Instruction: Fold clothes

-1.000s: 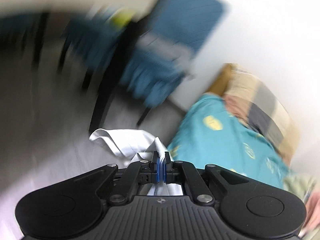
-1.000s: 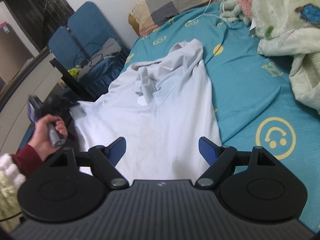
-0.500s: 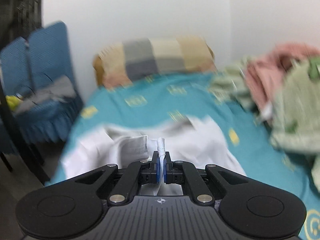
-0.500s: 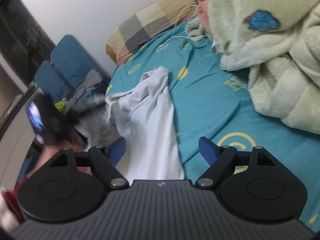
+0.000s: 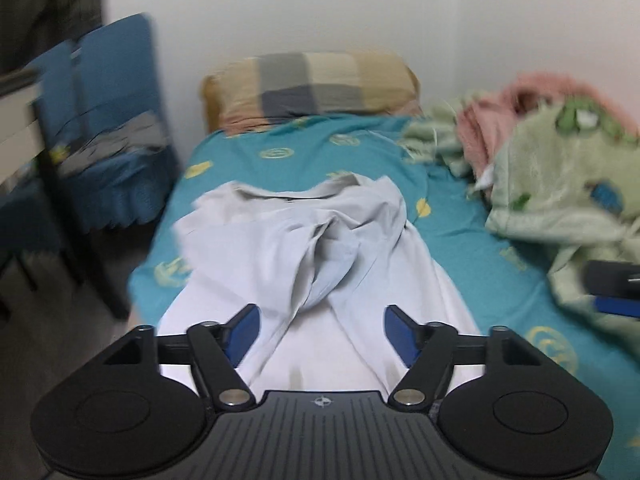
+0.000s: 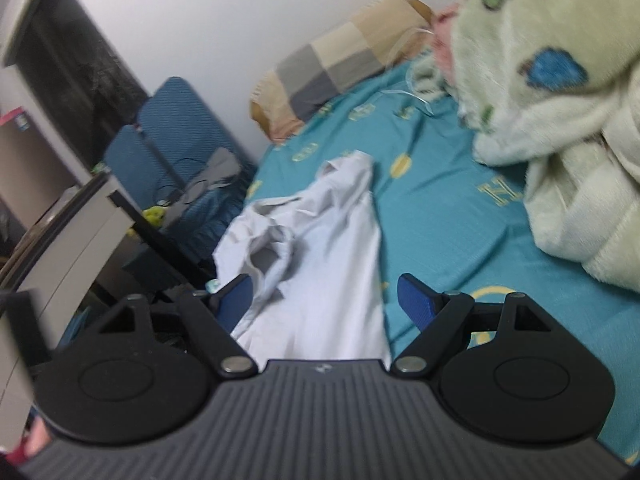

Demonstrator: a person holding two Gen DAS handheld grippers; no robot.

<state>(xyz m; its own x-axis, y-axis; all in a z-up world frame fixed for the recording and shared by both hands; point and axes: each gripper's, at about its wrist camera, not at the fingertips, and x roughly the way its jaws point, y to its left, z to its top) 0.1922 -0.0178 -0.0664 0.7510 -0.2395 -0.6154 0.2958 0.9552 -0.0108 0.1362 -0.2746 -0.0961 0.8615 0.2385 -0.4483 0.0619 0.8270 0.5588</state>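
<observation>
A white long-sleeved shirt (image 5: 304,248) lies on the teal bed sheet (image 5: 360,148), collar toward the pillow, with both sleeves folded in over its middle. It also shows in the right wrist view (image 6: 332,256). My left gripper (image 5: 320,334) is open and empty, just above the shirt's lower part. My right gripper (image 6: 326,300) is open and empty, over the shirt's lower right side. The right gripper's tip shows at the right edge of the left wrist view (image 5: 612,286).
A checked pillow (image 5: 312,88) lies at the head of the bed. A heap of green and pink fleece blankets (image 5: 560,176) fills the right side. Blue chairs (image 5: 108,132) and a desk (image 6: 72,232) stand left of the bed.
My left gripper has opened and let go of the white sleeve, which now lies across the shirt's middle. Both cameras have shifted over the shirt's lower part.
</observation>
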